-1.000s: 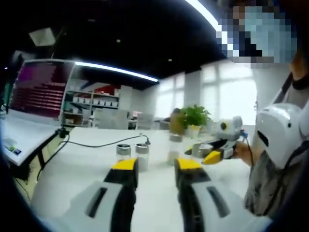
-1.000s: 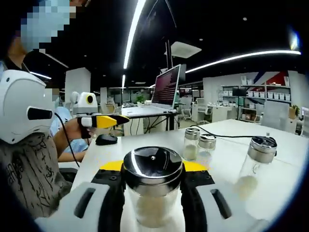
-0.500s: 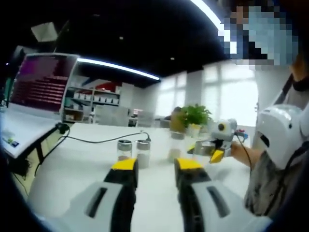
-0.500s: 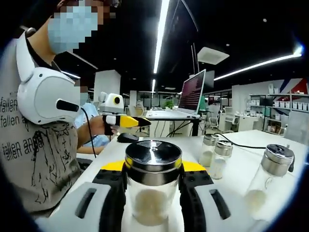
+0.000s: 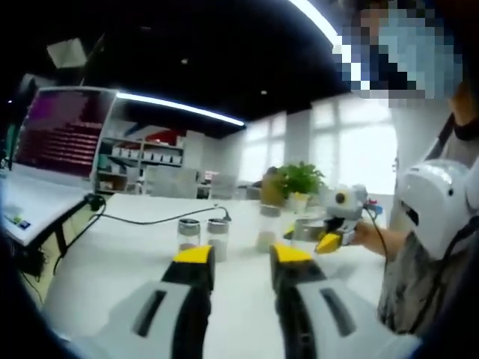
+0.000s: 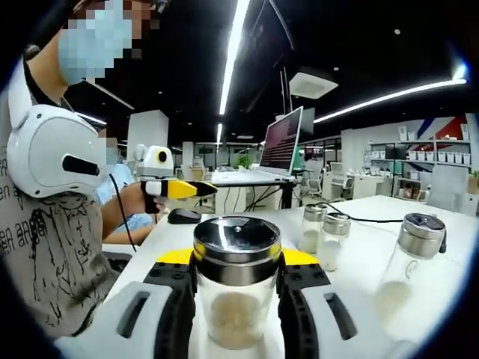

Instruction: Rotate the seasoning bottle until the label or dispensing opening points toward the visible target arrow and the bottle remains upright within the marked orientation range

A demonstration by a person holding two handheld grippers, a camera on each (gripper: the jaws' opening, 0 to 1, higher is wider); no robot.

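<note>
My right gripper (image 6: pixel 236 262) clamps the seasoning bottle (image 6: pixel 236 288) upright between its jaws. My left gripper (image 5: pixel 243 258) hangs open, holding nothing, with two small shakers (image 5: pixel 202 235) ahead of it on the white table (image 5: pixel 120 258).

Clear glass seasoning bottle (image 6: pixel 236 314) with a glossy metal cap (image 6: pixel 236 243).

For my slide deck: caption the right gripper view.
Right gripper shut on a steel-lidded glass seasoning bottle, upright above the white table.
</note>
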